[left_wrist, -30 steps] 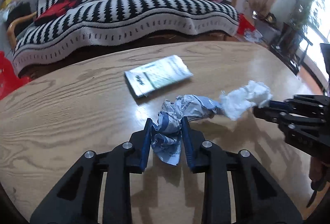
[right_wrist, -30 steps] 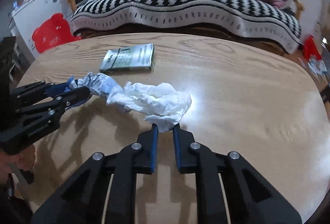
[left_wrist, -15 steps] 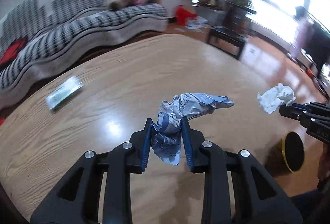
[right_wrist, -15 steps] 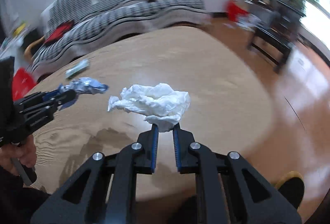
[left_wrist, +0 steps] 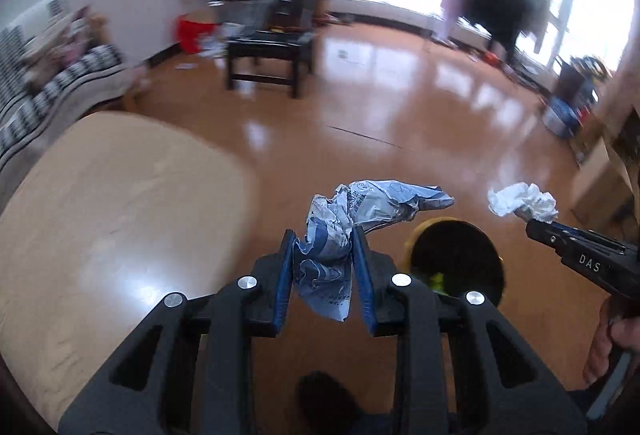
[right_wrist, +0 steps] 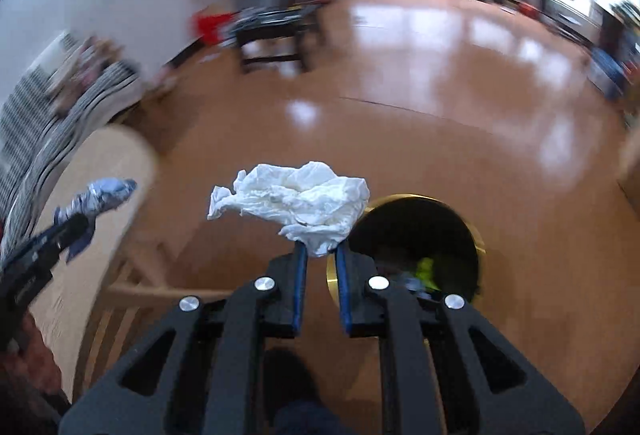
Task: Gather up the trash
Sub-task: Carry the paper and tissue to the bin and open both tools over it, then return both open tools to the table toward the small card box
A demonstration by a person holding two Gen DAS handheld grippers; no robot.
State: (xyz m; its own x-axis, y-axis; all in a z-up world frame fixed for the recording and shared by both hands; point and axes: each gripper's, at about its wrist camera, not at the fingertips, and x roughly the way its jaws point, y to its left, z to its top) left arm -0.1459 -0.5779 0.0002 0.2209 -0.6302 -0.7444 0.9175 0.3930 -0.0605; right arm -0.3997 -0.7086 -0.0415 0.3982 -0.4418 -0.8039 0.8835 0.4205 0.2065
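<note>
My left gripper (left_wrist: pixel 322 247) is shut on a crumpled blue-and-white wrapper (left_wrist: pixel 360 219), held in the air past the table's edge. My right gripper (right_wrist: pixel 321 253) is shut on a crumpled white tissue (right_wrist: pixel 300 201). A round bin with a yellow rim and dark inside (right_wrist: pixel 416 239) stands on the floor just right of and below the tissue; in the left wrist view the bin (left_wrist: pixel 456 255) lies right of the wrapper. The right gripper with its tissue (left_wrist: pixel 524 201) shows at the right of the left wrist view, and the wrapper (right_wrist: pixel 100 197) at the left of the right wrist view.
The light wooden table (left_wrist: pixel 112 219) is at the left, with a wooden chair back (right_wrist: pixel 132 291) beside it. Shiny wooden floor (left_wrist: pixel 400 107) spreads ahead. A dark low table (left_wrist: pixel 268 55) and a striped sofa (left_wrist: pixel 48 91) stand farther off. A dark shoe (left_wrist: pixel 324 399) is below.
Both grippers have swung right off the table, carrying the wrapper and the tissue out over the floor. The bin has come close under them; the sofa and the table packet have slid out left.
</note>
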